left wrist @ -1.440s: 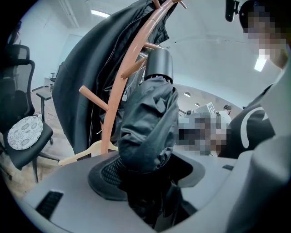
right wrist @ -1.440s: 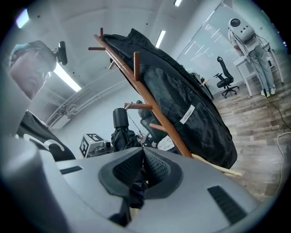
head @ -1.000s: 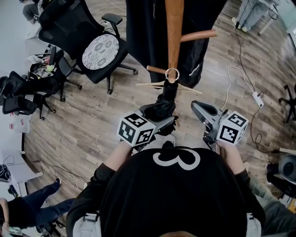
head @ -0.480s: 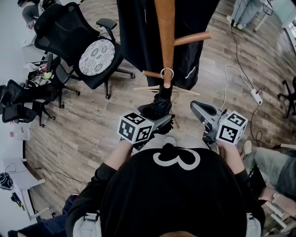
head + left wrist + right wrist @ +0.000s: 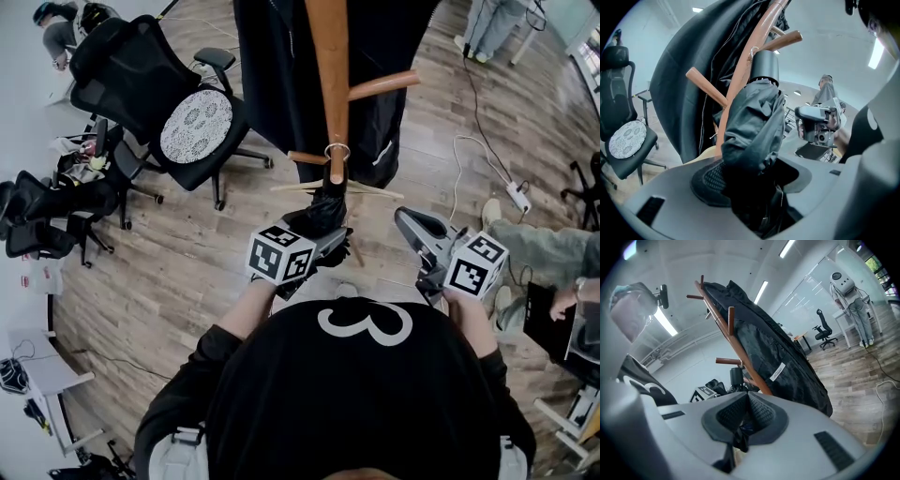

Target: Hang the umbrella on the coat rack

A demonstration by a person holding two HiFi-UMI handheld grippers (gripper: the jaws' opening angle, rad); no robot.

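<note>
We have the folded black umbrella [image 5: 754,126] clamped in the left gripper [image 5: 750,187], whose jaws are closed on the bunched fabric low on its body. Its stubby handle [image 5: 766,68] points up and lies right against the pole of the wooden coat rack [image 5: 330,66]. The right gripper [image 5: 417,230] hangs off to the side, well apart from the rack, with its jaws pressed together and nothing we can make out held between them. A pale ring [image 5: 337,150] shows round the pole just above the handle, but we cannot tell whether it belongs to the umbrella or to the rack. The step, as we judge it, is getting the handle end onto a peg. The short lower peg [image 5: 307,157] looks bare and nearest, and the longer upper peg [image 5: 380,84] is also free. To do this well, we should hold the fabric firmly so the umbrella does not slide through the pads, and tilt the handle away from the pole. We should catch whatever loop or hook it has over the peg's tip before loosening the jaws. We should also steer clear of the black coat [image 5: 281,66] and the pale wooden hanger [image 5: 375,192] just beside the handle, since snagging either could drag it off. The idle right gripper could steady the loop if needed.
</note>
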